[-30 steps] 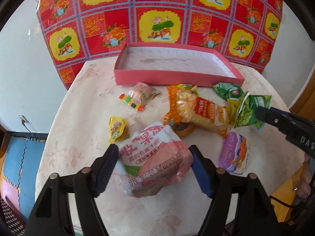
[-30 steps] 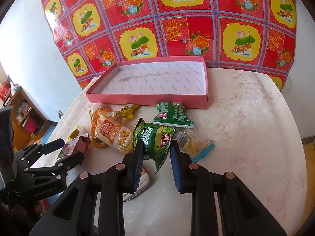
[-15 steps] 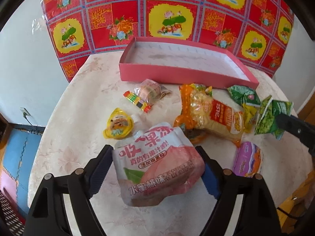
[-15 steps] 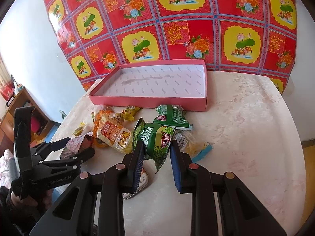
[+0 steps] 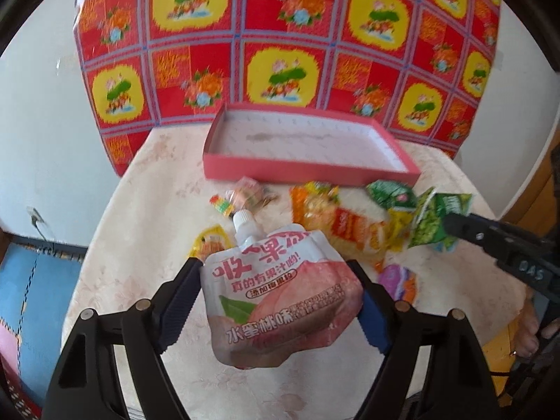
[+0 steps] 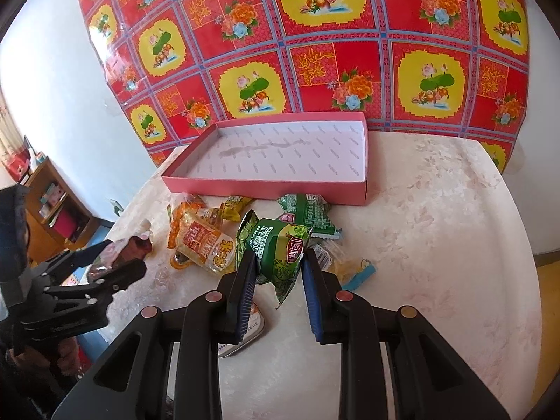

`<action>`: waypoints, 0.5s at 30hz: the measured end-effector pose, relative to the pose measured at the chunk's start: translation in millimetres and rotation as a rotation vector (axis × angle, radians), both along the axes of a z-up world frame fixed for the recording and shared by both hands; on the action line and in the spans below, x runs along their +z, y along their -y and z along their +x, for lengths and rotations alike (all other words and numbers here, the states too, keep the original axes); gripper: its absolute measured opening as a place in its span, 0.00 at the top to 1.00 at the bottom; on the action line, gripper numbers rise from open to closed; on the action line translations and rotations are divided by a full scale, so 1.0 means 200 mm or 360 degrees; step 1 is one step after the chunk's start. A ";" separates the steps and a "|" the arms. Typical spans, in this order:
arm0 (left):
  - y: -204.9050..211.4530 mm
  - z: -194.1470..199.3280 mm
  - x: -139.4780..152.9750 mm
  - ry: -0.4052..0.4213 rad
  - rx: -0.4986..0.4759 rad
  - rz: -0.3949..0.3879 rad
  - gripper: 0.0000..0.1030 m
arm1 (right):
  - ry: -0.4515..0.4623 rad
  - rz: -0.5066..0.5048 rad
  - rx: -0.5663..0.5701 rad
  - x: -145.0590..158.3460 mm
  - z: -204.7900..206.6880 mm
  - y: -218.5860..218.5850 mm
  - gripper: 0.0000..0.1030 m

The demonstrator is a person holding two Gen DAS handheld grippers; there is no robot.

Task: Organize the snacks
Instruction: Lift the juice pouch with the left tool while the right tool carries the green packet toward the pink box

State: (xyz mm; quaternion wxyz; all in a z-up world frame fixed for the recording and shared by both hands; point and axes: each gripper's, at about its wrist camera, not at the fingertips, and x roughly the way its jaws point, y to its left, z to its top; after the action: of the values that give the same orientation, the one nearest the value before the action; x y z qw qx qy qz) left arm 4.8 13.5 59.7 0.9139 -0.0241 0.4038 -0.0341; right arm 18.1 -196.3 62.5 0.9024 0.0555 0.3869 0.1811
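Observation:
My left gripper (image 5: 273, 269) is shut on a pink peach jelly pouch (image 5: 280, 294) with a white spout, held above the table. From the right wrist view the same gripper (image 6: 105, 266) and pouch (image 6: 119, 250) show at the left edge. My right gripper (image 6: 279, 257) is shut on a green snack packet (image 6: 280, 245), just over the pile; in the left wrist view it (image 5: 451, 225) shows at the right with the packet (image 5: 437, 217). A pink shallow box (image 5: 308, 175) (image 6: 266, 189) lies with nothing in it at the table's far side.
On the cream tablecloth (image 6: 437, 245) lie an orange noodle packet (image 5: 336, 220), another green packet (image 6: 308, 210), a purple jelly cup (image 5: 399, 280), a yellow jelly cup (image 5: 210, 245), small candies (image 5: 241, 192) and a tin (image 6: 245, 329). A red patterned sheet (image 6: 315, 52) covers the wall behind.
The left gripper has risen with the pouch, which now hangs off the table with its spout showing. The right gripper and its green packet have stayed put.

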 end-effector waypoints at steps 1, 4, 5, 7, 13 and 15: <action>0.00 0.00 0.02 0.0015 -0.0008 0.0000 0.18 | 0.0003 0.0000 0.0003 0.01 0.00 0.00 0.73; 0.02 0.02 0.07 0.0052 -0.0028 -0.0002 0.18 | 0.0007 -0.0001 0.0015 0.03 0.01 -0.01 0.73; 0.02 0.03 0.08 0.0061 -0.0034 -0.0004 0.18 | 0.0011 -0.0005 0.0017 0.04 0.02 -0.01 0.73; 0.03 0.06 0.10 0.0069 -0.0044 -0.0004 0.18 | 0.0019 -0.0011 0.0020 0.05 0.03 -0.01 0.73; 0.04 0.19 0.14 0.0092 -0.0066 0.0001 0.18 | 0.0040 -0.0018 0.0018 0.11 0.09 -0.01 0.73; 0.04 0.23 0.15 0.0100 -0.0068 0.0006 0.18 | 0.0052 -0.0028 0.0017 0.13 0.12 -0.01 0.73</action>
State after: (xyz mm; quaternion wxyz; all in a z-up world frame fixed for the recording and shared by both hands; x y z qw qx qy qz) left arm 50.3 4.8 89.9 0.9253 -0.0127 0.3752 -0.0535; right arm 42.8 -194.2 89.4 0.9082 0.0424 0.3739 0.1833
